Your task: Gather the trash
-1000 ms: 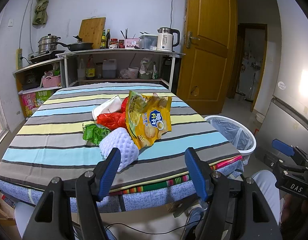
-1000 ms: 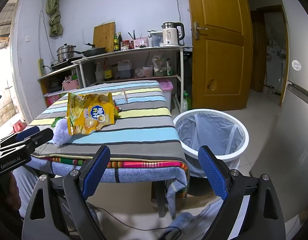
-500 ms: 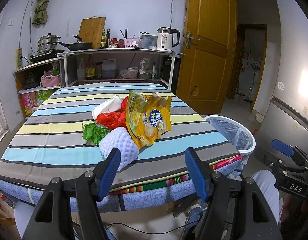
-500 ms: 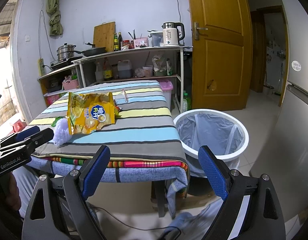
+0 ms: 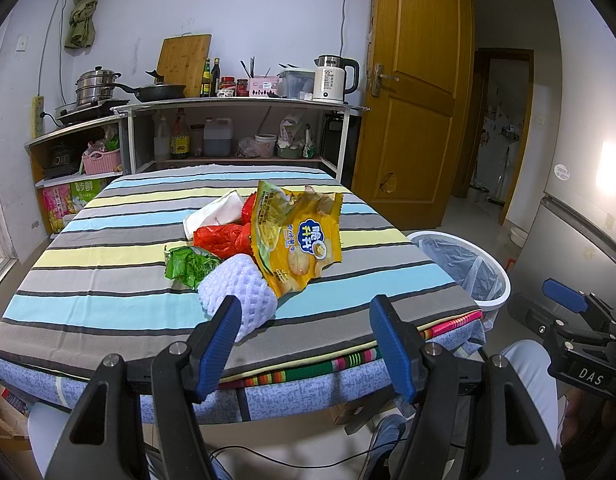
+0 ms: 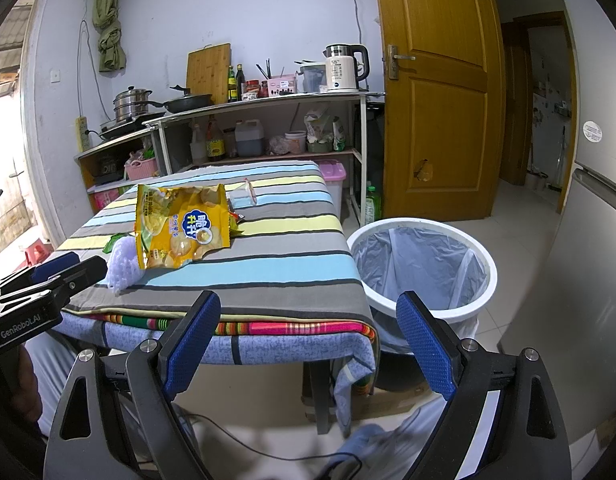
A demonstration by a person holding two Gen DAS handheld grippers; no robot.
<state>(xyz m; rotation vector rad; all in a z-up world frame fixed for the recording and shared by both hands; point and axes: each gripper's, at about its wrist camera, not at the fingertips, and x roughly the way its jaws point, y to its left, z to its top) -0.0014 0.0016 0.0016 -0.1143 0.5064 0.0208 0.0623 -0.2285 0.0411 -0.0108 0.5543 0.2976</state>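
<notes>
**Trash heaped, bin waiting**

While both tongs hover gaping and empty off the counter's (image 5: 107, 264) near edge, the trash pile sits mid-counter: the white foam net (image 5: 237, 288) lies just ahead of the left tongs (image 5: 303, 340), the nearer pair. The right tongs (image 6: 308, 340) face the lined bin (image 6: 424, 264) beside the counter.

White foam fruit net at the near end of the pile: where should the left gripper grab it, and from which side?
Take the white foam net across its rounded near end, coming straight in from the table's near edge with the open left gripper. That end is bare and faces the gripper; the far end is tucked under the yellow chip bag, with the green wrapper alongside. The soft mesh should probably compress easily.
</notes>
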